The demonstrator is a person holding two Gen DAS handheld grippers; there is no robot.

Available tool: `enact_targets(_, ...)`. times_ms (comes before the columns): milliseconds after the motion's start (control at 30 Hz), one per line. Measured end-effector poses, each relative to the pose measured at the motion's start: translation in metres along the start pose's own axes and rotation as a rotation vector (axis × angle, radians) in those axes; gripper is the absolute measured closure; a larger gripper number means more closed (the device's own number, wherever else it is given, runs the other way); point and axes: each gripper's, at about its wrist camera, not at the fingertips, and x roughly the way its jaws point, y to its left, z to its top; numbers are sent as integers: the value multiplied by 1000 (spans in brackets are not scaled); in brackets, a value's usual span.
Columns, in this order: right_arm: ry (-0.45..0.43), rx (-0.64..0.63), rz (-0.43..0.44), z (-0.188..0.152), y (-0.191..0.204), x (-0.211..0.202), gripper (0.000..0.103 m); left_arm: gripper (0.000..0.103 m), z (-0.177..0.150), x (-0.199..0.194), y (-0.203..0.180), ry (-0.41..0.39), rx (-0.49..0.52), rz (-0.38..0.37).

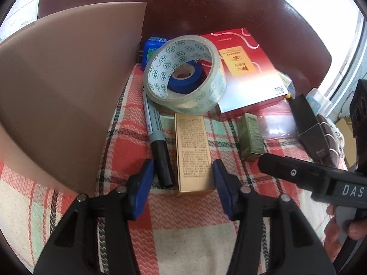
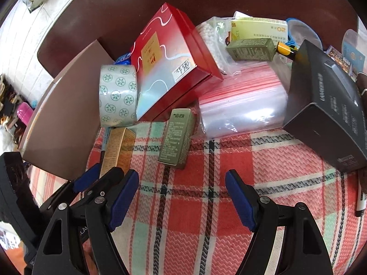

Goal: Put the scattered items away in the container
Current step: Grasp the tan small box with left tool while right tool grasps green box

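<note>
A: Gold box (image 1: 193, 153) lay lengthwise on the checked cloth (image 1: 183, 217), its near end between the two blue pads of my left claw (image 1: 182, 178).

B: Was the claw clenched on it?

A: Not that I could tell. The right pad (image 1: 220, 178) sat right at the box's edge, but the left pad (image 1: 144, 178) stood apart from it, with the black cap of a grey marker (image 1: 156, 135) lying in that gap. I called it released, box between the jaws.

B: And your right claw (image 2: 181, 197)?

A: Wide apart, gripping nothing, only cloth between its pads. A green box (image 2: 176, 137) lay just beyond its tips, a little left of centre. From that camera the left claw showed at the lower left, next to the gold box.

B: What else was close to the gold box?

A: A big roll of patterned tape (image 1: 185, 75) sat just past its far end, with a smaller blue tape roll (image 1: 185, 78) lying inside the ring. Behind the roll a red box (image 1: 247, 68) leaned up at a tilt. The green box lay just to the gold one's right.

B: The container?

A: A brown cardboard flap (image 1: 68, 87) filled the left of the left camera's view, near the marker; I could not see inside it. On the right side were a stack of clear zip bags (image 2: 243, 105) and a dark grey box (image 2: 325, 114), touching each other.
</note>
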Motion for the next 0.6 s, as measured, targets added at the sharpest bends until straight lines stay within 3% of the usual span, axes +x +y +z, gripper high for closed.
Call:
enact_targets(133,-7,2,-8,1,2,2,24,53,-3,-17,-11,-48,7,21)
enact_targets(267,-15,18,-4,3,0,1,24,42,-3,-31,-32,-96,93,20)
enact_targets(333,-12,25,-2,4,-1,2,24,38,0,-22,-38,-85,124,36)
enact_targets(433,-12,20,-1,3,0,2,24,38,10,1,-33,-29,72,22)
enact_targets(600,-18,30,-2,7,-4,0,24,38,13,2,-30,-24,99,21)
